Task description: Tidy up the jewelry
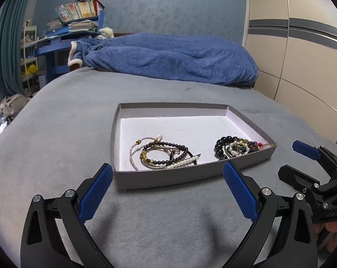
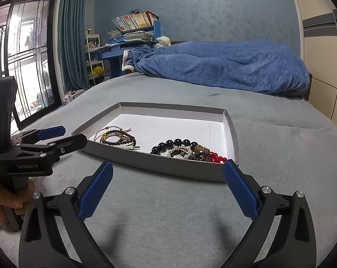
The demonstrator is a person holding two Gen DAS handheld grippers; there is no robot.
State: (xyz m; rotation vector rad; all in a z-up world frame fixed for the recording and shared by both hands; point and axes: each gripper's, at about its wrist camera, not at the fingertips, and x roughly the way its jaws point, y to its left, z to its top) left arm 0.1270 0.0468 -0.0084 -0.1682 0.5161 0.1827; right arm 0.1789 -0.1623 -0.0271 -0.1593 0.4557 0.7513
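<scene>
- A home bedroom: a wide bed (image 1: pixel 56 134) under a grey plush cover lies directly beneath and ahead of both hand-held grippers.
- Far ahead, a rumpled blue blanket (image 2: pixel 224 64) lies across the bed, with a white soft toy (image 2: pixel 164 40) just behind it.
- Ahead and to the left stands a blue desk (image 2: pixel 114 53) topped with a row of books (image 2: pixel 134 21) and stacked papers.
- Left of the right-hand gripper, teal curtains (image 2: pixel 70 33) hang beside a large dark-framed window (image 2: pixel 23 55).
- To the right, beige wardrobe panels (image 1: pixel 302 44) run along the wall.
</scene>
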